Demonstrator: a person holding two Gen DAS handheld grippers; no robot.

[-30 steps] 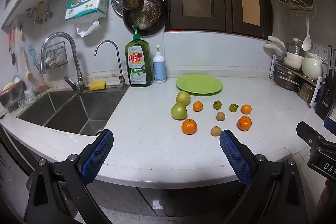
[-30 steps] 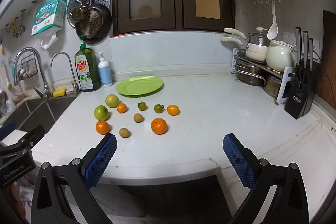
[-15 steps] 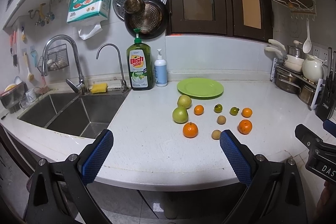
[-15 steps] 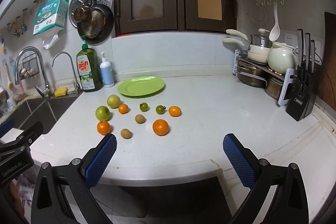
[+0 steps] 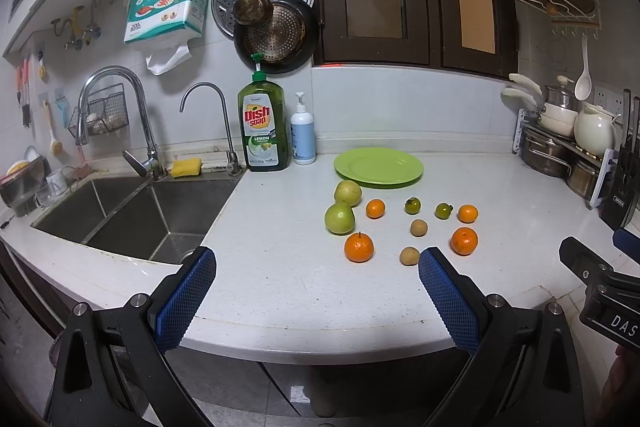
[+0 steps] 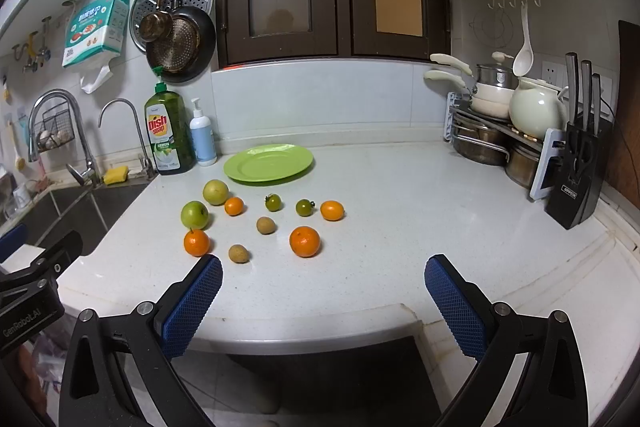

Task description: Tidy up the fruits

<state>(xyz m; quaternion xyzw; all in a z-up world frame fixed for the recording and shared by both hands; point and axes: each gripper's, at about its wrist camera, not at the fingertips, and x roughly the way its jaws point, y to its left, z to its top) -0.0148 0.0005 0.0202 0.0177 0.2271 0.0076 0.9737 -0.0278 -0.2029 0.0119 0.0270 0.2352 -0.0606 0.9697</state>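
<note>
Hovering off counter edge (image 5: pixel 320 345), claws (image 5: pixel 316 291) wide.

- left gripper (image 5: pixel 316 291): black arms, blue knurled pads, silver screws
- right gripper (image 6: pixel 323 293): same build; its black body reads "das" in the left view

Layout, counter with fruit and plate.
We find the plate (image 6: pixel 268 163) at centre frame on the counter (image 6: pixel 400 211), with the fruits (image 6: pixel 265 225) spread just below it. The soap bottle (image 6: pixel 168 135) stands left of the plate, the sink (image 5: pixel 120 215) at far left, and the knife block (image 6: pixel 580 179) at the right edge.
</note>
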